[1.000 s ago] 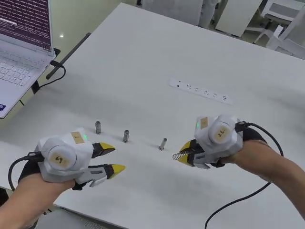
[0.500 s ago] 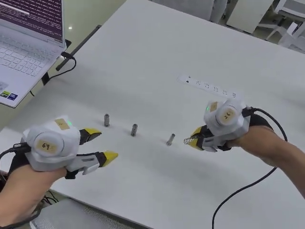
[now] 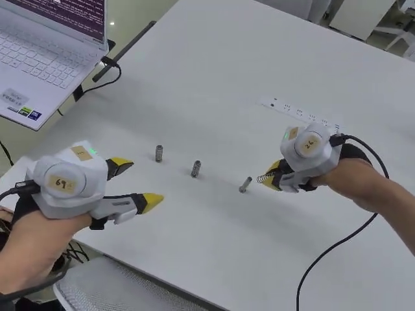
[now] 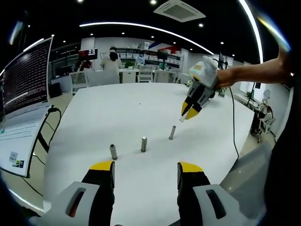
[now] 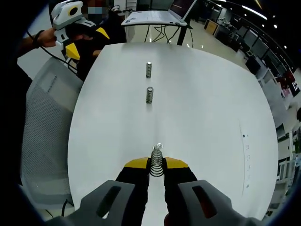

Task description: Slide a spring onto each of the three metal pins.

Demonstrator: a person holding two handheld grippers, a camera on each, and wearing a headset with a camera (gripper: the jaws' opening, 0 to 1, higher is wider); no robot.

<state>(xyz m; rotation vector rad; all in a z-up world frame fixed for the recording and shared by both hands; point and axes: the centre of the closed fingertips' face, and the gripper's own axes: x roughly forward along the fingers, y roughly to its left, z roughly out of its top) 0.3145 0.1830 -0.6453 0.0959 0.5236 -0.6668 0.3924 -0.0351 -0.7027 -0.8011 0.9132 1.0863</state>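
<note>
In the head view a white table (image 3: pixel 214 58) is seen, broad and mostly bare. Its near edge runs across the bottom, with a mesh chair (image 3: pixel 110 285) drawn up below it. A laptop (image 3: pixel 39 58) is set open past the table's far left edge, and a power strip (image 3: pixel 301 111) lies toward the far right. Three pins are stood in a row near the middle: the left pin (image 3: pixel 159 153), the middle pin (image 3: pixel 196 169) and the right pin (image 3: pixel 244 185). The left gripper (image 3: pixel 136 181) is held low at the near left, well apart from the pins. Its jaws are spread wide with nothing between them. The right gripper (image 3: pixel 275 181) is closed on a spring (image 3: pixel 266 177), whose free end is brought just beside the top of the right pin. Contact cannot be made out.

In the left gripper view open tabletop is shown between the parted jaws and the row of pins. A lit room with desks and ceiling lamps is seen beyond the far edge.

In the right gripper view the spring is gripped between nearly closed jaws and lined up with the right pin just ahead. Coils are seen round the middle and left pins farther on. Bare table is left on both sides.
</note>
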